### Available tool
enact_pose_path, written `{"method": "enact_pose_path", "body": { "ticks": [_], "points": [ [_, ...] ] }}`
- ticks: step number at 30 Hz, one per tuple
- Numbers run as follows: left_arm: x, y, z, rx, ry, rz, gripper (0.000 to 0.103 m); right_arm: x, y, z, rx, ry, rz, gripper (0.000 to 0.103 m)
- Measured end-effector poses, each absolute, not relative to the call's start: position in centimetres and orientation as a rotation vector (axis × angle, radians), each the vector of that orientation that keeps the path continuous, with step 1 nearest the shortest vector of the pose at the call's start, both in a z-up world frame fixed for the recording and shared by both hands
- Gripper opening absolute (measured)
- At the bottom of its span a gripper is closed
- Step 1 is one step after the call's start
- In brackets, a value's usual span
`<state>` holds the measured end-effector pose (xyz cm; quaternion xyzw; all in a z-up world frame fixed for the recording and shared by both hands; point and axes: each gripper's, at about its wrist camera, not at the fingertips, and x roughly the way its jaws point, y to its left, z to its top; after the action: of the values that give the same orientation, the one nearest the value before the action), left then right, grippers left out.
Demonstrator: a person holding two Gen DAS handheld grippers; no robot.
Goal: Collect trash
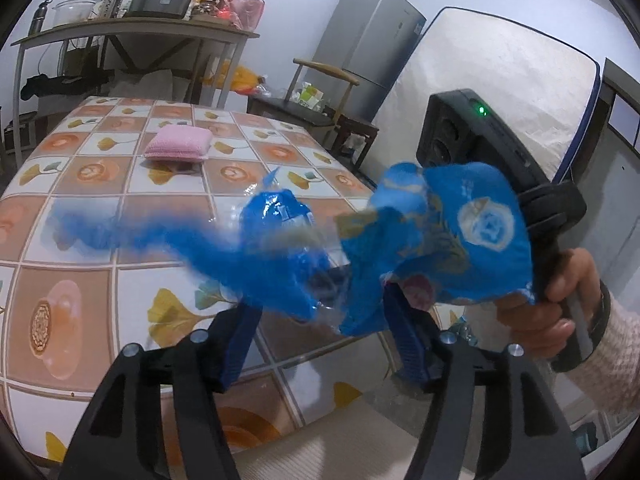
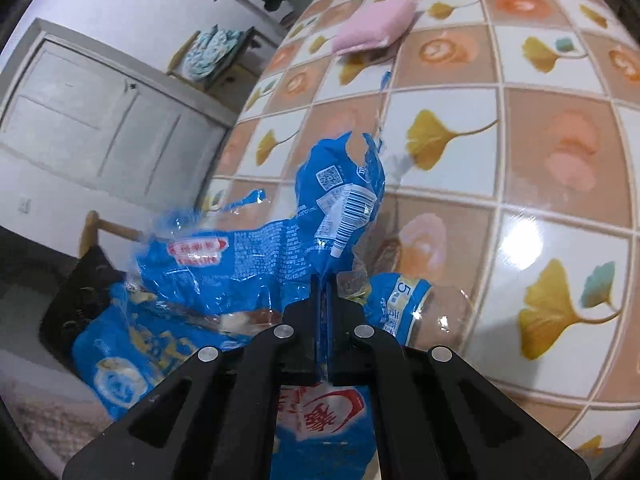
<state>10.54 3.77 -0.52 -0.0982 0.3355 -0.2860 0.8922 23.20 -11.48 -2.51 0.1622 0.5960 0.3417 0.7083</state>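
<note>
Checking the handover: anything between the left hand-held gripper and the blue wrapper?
Nothing visible. The blue wrapper hangs right in front of the left hand-held gripper, whose jaws stand apart with a fold of it between them. The right hand-held gripper is shut on the wrapper. The pink sponge lies well behind on the table.

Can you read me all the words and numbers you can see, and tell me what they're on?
"5": on the blue wrapper by the right gripper.
Barcode, square code and small print on the blue wrapper: too small to read.
Red and white logos on it: characters too blurred to read.
Round emblem on the wrapper in the left view: unreadable.
</note>
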Motion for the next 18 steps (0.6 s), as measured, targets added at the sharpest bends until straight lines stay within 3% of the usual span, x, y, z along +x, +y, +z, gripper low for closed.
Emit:
{"method": "enact_pose_path", "body": {
  "ticks": [11, 18],
  "points": [
    [9.6, 2.5, -0.7, -0.079, 0.683, -0.655, 0.062, 23.1, -12.5, -4.1, 0.572, 1.454, 0.907, 0.001],
    [9.3, 2.2, -1.1, -0.033, 0.691, -0.653, 0.036, 23.4, -12.9, -4.8, 0.673, 1.501, 0.933, 0.005]
  ]
}}
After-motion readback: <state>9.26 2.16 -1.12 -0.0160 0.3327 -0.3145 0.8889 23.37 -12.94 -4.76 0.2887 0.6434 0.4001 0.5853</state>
